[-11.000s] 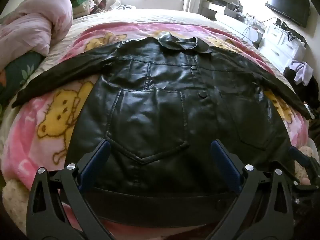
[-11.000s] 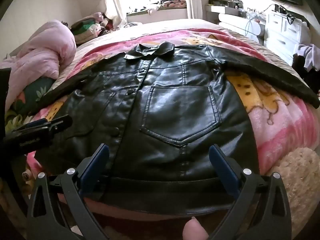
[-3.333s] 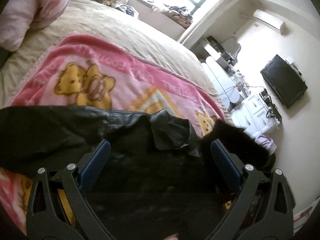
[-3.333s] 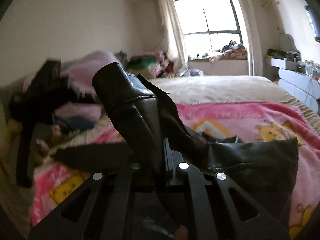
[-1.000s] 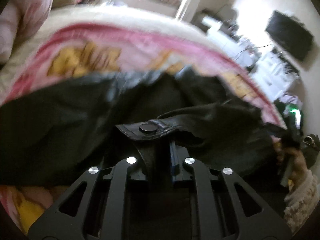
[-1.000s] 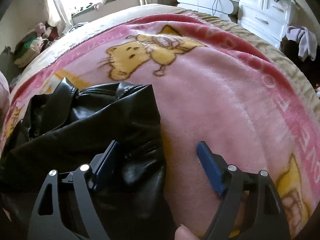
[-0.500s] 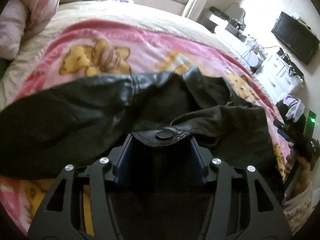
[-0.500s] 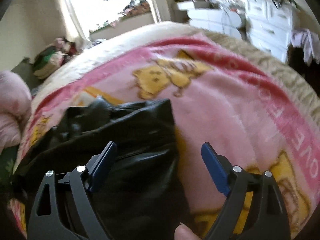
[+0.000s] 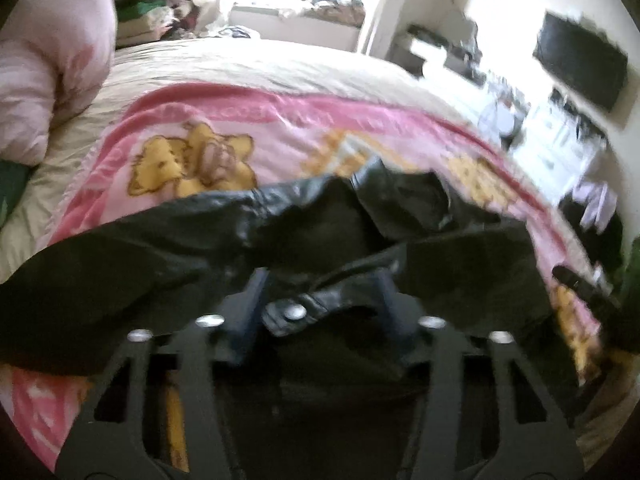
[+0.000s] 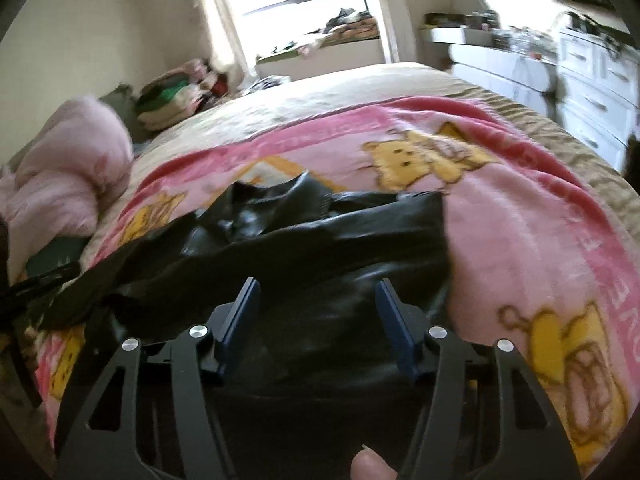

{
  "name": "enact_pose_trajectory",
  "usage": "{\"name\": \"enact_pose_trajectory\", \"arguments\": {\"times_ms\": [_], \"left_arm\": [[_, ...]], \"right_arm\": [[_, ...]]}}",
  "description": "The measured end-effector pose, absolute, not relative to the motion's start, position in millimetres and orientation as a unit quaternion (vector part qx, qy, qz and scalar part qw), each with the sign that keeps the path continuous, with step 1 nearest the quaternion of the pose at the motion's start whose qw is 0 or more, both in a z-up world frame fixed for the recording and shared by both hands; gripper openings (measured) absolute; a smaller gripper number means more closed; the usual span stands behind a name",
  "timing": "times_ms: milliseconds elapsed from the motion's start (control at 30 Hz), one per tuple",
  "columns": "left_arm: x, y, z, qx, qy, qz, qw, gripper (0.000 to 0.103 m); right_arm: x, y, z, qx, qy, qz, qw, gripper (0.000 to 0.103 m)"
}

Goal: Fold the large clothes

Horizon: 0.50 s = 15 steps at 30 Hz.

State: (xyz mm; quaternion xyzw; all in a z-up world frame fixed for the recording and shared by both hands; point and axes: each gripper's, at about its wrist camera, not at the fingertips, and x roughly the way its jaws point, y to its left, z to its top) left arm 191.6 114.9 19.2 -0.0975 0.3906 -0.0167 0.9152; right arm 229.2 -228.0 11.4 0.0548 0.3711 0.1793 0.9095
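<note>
Sunlit bedroom, bed under a plush pink bear-print blanket; glossy black leather jacket now lying bunched across it, both sleeves folded in since the flat spread. Left tongs closing, snap-buttoned cuff between them; right tongs closing, empty above the leather.

Left gripper closing, jaws either side of the snap-buttoned cuff of the black leather jacket, pads not clearly pressing it. Jacket lies bunched across the pink bear-print blanket; picture blurred.
</note>
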Motion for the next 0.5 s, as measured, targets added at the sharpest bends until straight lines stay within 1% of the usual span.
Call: {"name": "enact_pose_trajectory", "arguments": {"times_ms": [33, 100, 200, 267, 400, 500], "left_arm": [[196.2, 106.9, 9.8, -0.087, 0.405, -0.022, 0.91, 0.023], [199.6, 101.2, -2.5, -0.082, 0.422, -0.026, 0.902, 0.02], [206.9, 95.3, -26.8, -0.057, 0.46, -0.009, 0.886, 0.02], [208.4, 95.2, -44.4, -0.059, 0.485, -0.009, 0.872, 0.02], [205.8, 92.9, -49.6, -0.046, 0.481, -0.004, 0.875, 0.02], [204.4, 97.1, -49.7, -0.059, 0.478, -0.008, 0.876, 0.02]], "right_arm": [[226.6, -221.9, 10.5, 0.046, 0.374, 0.188, 0.907, 0.058], [221.8, -214.6, 7.6, 0.036, 0.379, 0.197, 0.904, 0.058], [217.3, -205.4, 3.4, 0.013, 0.388, 0.196, 0.9, 0.058], [215.7, -201.7, 1.2, 0.005, 0.393, 0.194, 0.899, 0.058], [210.8, -196.9, -1.6, -0.009, 0.395, 0.194, 0.898, 0.059], [210.5, -194.6, -5.4, -0.014, 0.398, 0.196, 0.896, 0.059]]}}
